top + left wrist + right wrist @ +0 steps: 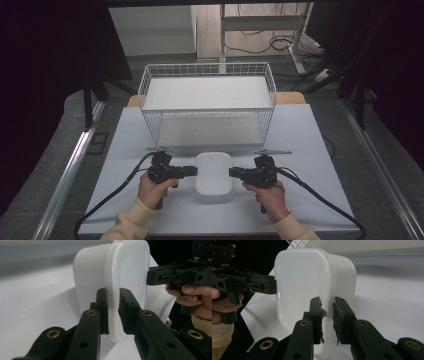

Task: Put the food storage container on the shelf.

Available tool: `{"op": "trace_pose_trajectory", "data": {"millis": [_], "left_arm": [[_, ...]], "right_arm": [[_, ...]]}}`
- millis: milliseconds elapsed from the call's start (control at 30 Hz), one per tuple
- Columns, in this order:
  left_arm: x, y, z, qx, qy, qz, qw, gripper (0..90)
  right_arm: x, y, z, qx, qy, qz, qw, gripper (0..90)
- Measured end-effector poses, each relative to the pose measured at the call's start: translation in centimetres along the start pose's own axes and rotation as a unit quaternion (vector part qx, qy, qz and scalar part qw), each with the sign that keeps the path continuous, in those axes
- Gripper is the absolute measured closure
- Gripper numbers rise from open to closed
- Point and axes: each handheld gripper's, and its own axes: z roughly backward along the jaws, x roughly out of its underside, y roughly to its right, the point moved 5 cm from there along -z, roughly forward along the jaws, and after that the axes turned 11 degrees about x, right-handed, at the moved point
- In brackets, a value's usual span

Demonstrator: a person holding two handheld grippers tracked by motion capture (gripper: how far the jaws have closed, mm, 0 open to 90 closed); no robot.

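Left tongs point(192, 171) are clamped on the left rim of the white container point(213, 172), which sits on the near centre of the pale surface point(300, 135), its long axis running near to far between the two hands. Right tongs point(234, 173) grip the opposite right rim, so both sit equally close, one at each side. The wire basket point(207, 102) stands just beyond the container, directly on the far side, open at the top.
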Motion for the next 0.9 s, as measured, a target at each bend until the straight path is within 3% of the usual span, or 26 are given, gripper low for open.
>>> {"op": "trace_pose_trajectory", "data": {"millis": [900], "left_arm": [[-0.3,0.8,0.8,-0.004,0.009,-0.018,0.9998,79.8]], "right_arm": [[-0.4,-1.1,1.0,0.001,0.024,0.026,0.9994,78.4]]}}
